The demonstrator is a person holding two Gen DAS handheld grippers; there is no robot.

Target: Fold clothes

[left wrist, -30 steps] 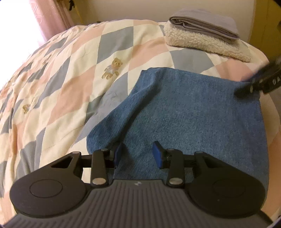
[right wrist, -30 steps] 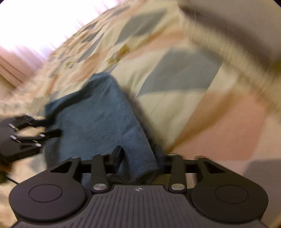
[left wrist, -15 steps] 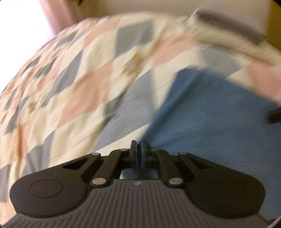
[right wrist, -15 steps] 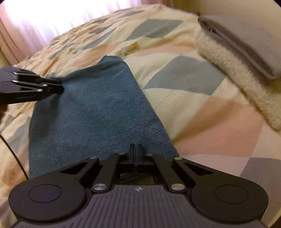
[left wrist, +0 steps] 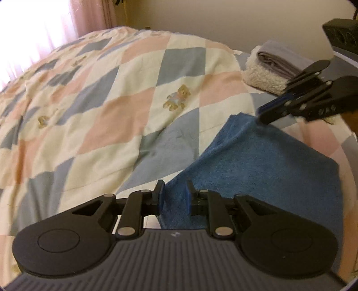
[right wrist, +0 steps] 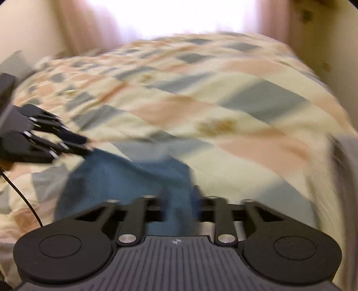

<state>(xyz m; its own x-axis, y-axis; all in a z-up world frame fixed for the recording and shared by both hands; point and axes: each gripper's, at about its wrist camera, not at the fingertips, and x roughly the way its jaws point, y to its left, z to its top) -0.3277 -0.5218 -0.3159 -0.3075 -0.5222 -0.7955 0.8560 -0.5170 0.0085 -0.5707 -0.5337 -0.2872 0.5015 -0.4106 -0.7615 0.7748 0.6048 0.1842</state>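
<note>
Left wrist view: left gripper (left wrist: 174, 197) has its fingers (left wrist: 160, 195) set narrow, jaws opening, with a raised fold of the blue cloth (left wrist: 264, 161) standing between the two blue pads and against both of them. From that pinch the cloth runs away to the right over the quilted bed (left wrist: 116, 116), its near edge lifted off the quilt and its far corner reaching the right gripper (left wrist: 266, 113). That gripper comes in from the right edge, tilted down, tips at the cloth's far corner; fingers look nearly together from this side. Right wrist view, blurred: right gripper (right wrist: 179, 201) fingers narrow, jaws opening, blue cloth (right wrist: 116, 179) bunched between them. Left gripper (right wrist: 84, 146) enters from the left edge at the cloth's far corner. Beyond the cloth, near the wall, a folded grey cloth (left wrist: 277, 59) sits on a folded cream fleece (left wrist: 261, 78). Pink curtain (left wrist: 94, 20) at far left.
</note>
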